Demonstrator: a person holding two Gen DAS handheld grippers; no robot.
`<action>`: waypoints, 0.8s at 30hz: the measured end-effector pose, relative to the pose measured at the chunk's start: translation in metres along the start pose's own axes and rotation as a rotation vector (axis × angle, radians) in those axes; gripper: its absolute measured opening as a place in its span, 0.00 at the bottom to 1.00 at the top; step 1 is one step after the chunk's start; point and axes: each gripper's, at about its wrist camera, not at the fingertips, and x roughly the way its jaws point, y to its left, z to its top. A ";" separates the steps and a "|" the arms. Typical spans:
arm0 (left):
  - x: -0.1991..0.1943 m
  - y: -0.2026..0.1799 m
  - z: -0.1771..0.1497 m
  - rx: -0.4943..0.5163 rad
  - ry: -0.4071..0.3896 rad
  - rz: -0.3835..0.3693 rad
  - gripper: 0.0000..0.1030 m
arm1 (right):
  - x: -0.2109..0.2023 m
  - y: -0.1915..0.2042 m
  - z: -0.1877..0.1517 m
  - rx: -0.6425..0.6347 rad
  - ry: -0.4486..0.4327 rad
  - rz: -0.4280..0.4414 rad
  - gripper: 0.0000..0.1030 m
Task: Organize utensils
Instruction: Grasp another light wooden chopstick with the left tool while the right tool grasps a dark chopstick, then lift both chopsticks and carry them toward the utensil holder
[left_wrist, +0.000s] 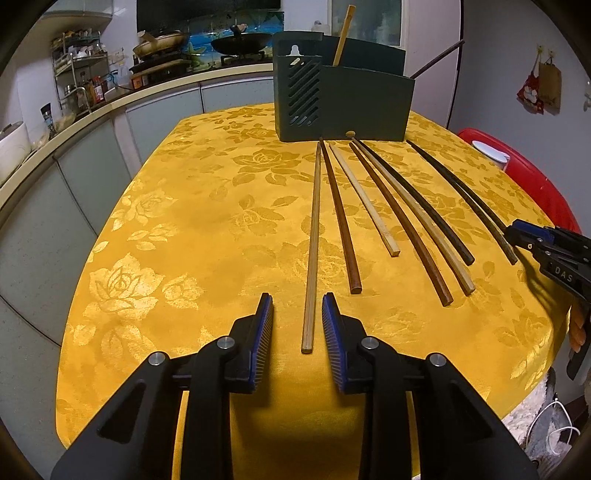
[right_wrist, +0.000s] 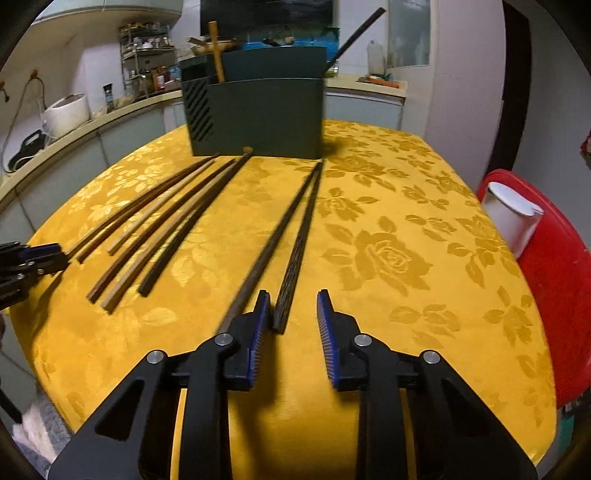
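Nearest: left tool (left_wrist: 297, 314), jaws partly open, straddling the near end of a pale bamboo chopstick (left_wrist: 312, 236) without touching it; nothing gripped. The stick lies flat on the yellow tabletop (left_wrist: 192, 229), long axis running near to far, far tip toward the holder.

Right tool (right_wrist: 291, 310), likewise partly open and empty. A dark patterned chopstick (right_wrist: 297, 243) has its near end between the jaws, close by the left pad; a second dark stick (right_wrist: 266, 254) lies just outside that pad, tips converging far off. Judgement: each hand is nearest its own stick.

Middle ground: five more chopsticks fanned between them, all pointing at the holder.

Far: dark green utensil holder (left_wrist: 365, 103), upright, two sticks already in it.
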 end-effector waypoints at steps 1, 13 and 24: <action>0.000 0.000 0.000 -0.003 -0.002 -0.004 0.26 | 0.000 -0.001 -0.001 0.005 -0.001 0.010 0.25; 0.002 -0.001 -0.001 0.002 -0.032 -0.010 0.14 | 0.000 0.003 -0.004 0.008 -0.035 0.038 0.19; 0.000 -0.002 -0.001 -0.002 -0.023 -0.022 0.05 | 0.002 -0.005 0.000 0.044 -0.021 0.069 0.09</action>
